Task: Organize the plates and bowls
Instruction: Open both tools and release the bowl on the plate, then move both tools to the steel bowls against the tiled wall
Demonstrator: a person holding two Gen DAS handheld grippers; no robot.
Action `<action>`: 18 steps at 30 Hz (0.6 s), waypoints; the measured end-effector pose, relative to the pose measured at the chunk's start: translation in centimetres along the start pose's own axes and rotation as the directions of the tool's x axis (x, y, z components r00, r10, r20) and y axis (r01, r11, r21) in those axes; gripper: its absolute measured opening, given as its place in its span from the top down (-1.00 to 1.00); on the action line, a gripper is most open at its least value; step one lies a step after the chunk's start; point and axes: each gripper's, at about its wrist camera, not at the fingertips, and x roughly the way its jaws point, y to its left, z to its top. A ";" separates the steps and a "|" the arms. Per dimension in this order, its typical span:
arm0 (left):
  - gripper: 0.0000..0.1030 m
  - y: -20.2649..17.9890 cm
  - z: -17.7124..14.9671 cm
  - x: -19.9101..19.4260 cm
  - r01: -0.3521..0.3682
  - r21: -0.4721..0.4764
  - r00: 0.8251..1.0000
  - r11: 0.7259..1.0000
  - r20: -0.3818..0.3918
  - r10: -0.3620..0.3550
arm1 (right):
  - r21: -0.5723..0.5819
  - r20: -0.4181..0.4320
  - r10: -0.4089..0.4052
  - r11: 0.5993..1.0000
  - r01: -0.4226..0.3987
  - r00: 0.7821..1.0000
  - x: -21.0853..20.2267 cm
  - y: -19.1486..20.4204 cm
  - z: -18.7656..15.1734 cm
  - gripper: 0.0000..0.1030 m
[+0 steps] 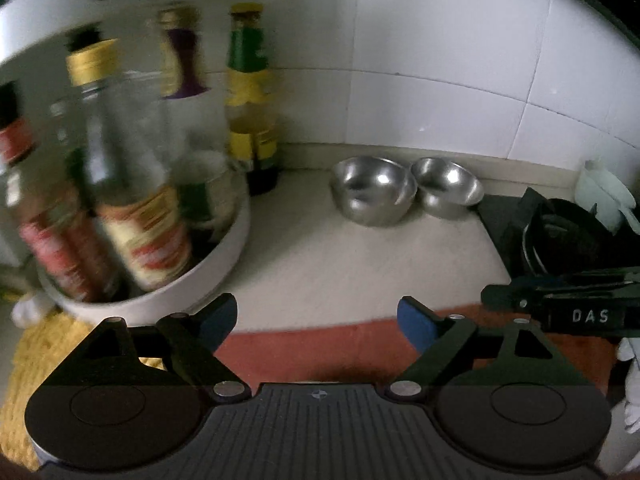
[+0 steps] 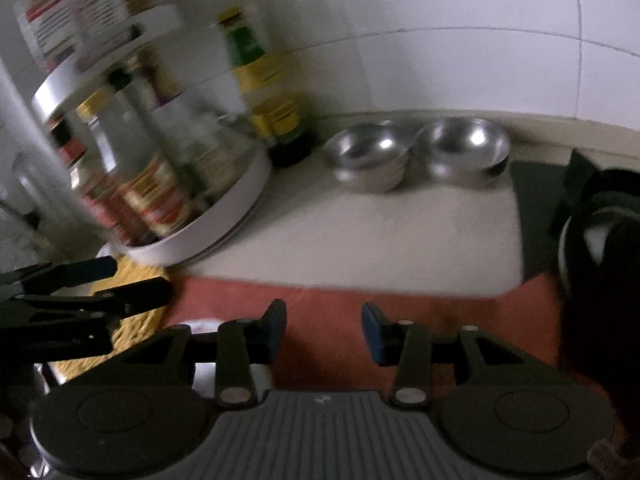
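Observation:
Two steel bowls stand side by side on the pale counter by the tiled wall: a left bowl (image 1: 374,190) (image 2: 366,162) and a right bowl (image 1: 448,186) (image 2: 464,152). The left one looks like a stack of nested bowls in the right wrist view. My left gripper (image 1: 318,322) is open and empty, well short of the bowls, over the counter's front edge. My right gripper (image 2: 324,332) is open and empty, above the red-brown surface in front of the counter. The right gripper shows at the right of the left wrist view (image 1: 560,300); the left gripper shows at the left of the right wrist view (image 2: 80,292).
A white two-tier turntable rack (image 1: 224,256) (image 2: 224,208) holding several sauce bottles stands at the left. A green-and-yellow bottle (image 1: 252,92) (image 2: 264,76) stands behind it. A black stove with burner (image 1: 560,232) (image 2: 600,216) is at the right. A yellow cloth (image 1: 36,352) lies lower left.

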 end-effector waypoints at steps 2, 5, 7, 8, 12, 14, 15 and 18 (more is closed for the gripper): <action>-0.77 -0.3 1.3 1.8 -0.006 0.005 1.000 1.000 -0.011 0.006 | 0.008 0.010 -0.014 1.000 0.014 1.000 0.5 -1.5 1.5 0.25; -0.77 -0.7 3.2 4.6 0.002 0.002 0.999 1.000 -0.033 -0.002 | 0.027 0.016 -0.033 0.999 0.032 0.999 1.4 -3.7 3.6 0.25; -0.77 -1.0 4.3 6.7 0.013 -0.004 0.998 1.000 -0.054 -0.014 | 0.047 0.011 -0.041 0.998 0.040 0.999 2.2 -5.0 4.9 0.25; -0.77 -1.1 4.9 7.7 0.015 -0.009 0.998 1.000 -0.068 -0.015 | 0.058 0.004 -0.036 0.998 0.036 0.999 2.7 -5.7 5.6 0.25; -0.77 -0.8 7.2 11.9 0.008 -0.051 0.993 0.999 -0.118 -0.014 | 0.081 -0.009 -0.016 0.997 0.017 1.000 4.4 -7.6 8.0 0.25; -0.77 -0.9 8.1 13.4 -0.002 -0.054 0.992 0.999 -0.124 -0.004 | 0.100 -0.025 0.012 0.995 -0.009 1.000 5.6 -8.0 8.9 0.25; -0.77 -0.9 8.5 14.2 -0.006 -0.056 0.991 0.998 -0.132 -0.001 | 0.110 -0.039 0.032 0.994 -0.028 0.999 6.5 -8.2 9.4 0.25; -0.74 -1.1 9.4 15.2 0.034 -0.070 0.989 0.997 -0.138 -0.044 | 0.127 -0.062 0.063 0.990 -0.055 0.996 8.5 -9.0 10.0 0.25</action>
